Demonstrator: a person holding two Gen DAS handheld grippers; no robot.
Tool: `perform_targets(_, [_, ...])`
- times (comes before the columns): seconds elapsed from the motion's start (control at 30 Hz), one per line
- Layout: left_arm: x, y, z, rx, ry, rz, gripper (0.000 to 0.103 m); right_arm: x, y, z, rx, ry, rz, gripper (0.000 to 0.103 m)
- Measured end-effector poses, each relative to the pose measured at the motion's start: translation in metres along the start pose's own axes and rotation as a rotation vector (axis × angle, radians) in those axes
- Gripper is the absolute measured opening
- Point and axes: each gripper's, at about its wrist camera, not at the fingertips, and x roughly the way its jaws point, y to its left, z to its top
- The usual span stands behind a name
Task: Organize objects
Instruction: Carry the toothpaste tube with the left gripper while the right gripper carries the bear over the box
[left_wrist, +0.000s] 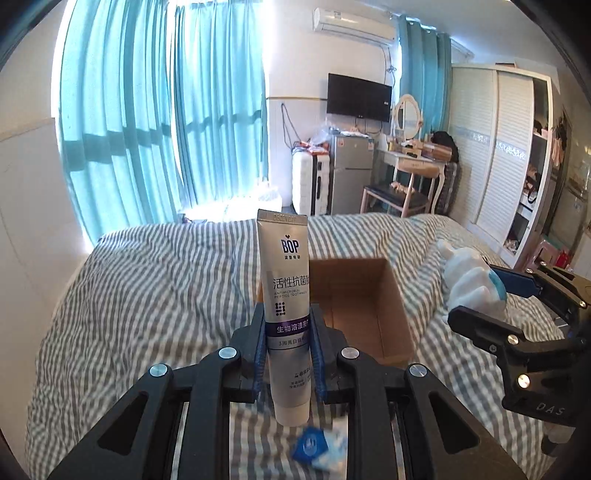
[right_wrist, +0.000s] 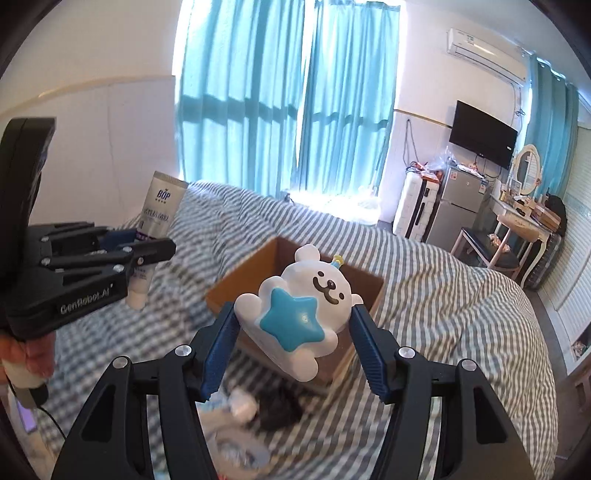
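Note:
My left gripper (left_wrist: 288, 332) is shut on a silver BOP toothpaste tube (left_wrist: 287, 291), held upright with its cap down, above the striped bed. It also shows in the right wrist view (right_wrist: 157, 214), at the left. My right gripper (right_wrist: 291, 325) is shut on a white bear toy with a blue star (right_wrist: 299, 314), held above the near edge of an open cardboard box (right_wrist: 236, 284). The toy (left_wrist: 469, 280) and the box (left_wrist: 369, 295) also show in the left wrist view, with the box just beyond the tube.
A grey-and-white striped bedspread (left_wrist: 147, 295) covers the bed. Small blue and white packets (left_wrist: 317, 448) lie on it below my left gripper. A dark item (right_wrist: 280, 410) and white bits (right_wrist: 242, 404) lie below my right gripper. Curtains, fridge, suitcase, dresser and wardrobe stand beyond.

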Motion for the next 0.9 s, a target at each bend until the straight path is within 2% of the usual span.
perform_targets(0.17, [0.042, 0.0, 0.024, 0.007, 0.016, -0.017, 0.021, 0.044, -0.02, 0.029, 0.047, 0.023, -0.001, 0.061])
perform_targets(0.3, [0.086, 0.0, 0.031, -0.007, 0.047, -0.034, 0.021, 0.088, -0.039, 0.04, 0.091, 0.061, -0.002, 0.061])
perform_targets(0.47, [0.135, 0.001, 0.035, -0.035, 0.076, -0.049, 0.021, 0.134, -0.055, 0.051, 0.156, 0.063, 0.001, 0.061])
perform_targets(0.67, [0.182, 0.008, 0.024, -0.082, 0.106, -0.051, 0.021, 0.184, -0.066, 0.034, 0.201, 0.104, 0.01, 0.061])
perform_targets(0.8, [0.214, 0.004, 0.008, -0.031, 0.174, -0.033, 0.021, 0.213, -0.073, 0.015, 0.223, 0.16, 0.003, 0.061])
perform_targets(0.9, [0.224, 0.002, -0.002, -0.001, 0.205, -0.047, 0.021, 0.226, -0.079, 0.006, 0.243, 0.184, 0.007, 0.061])
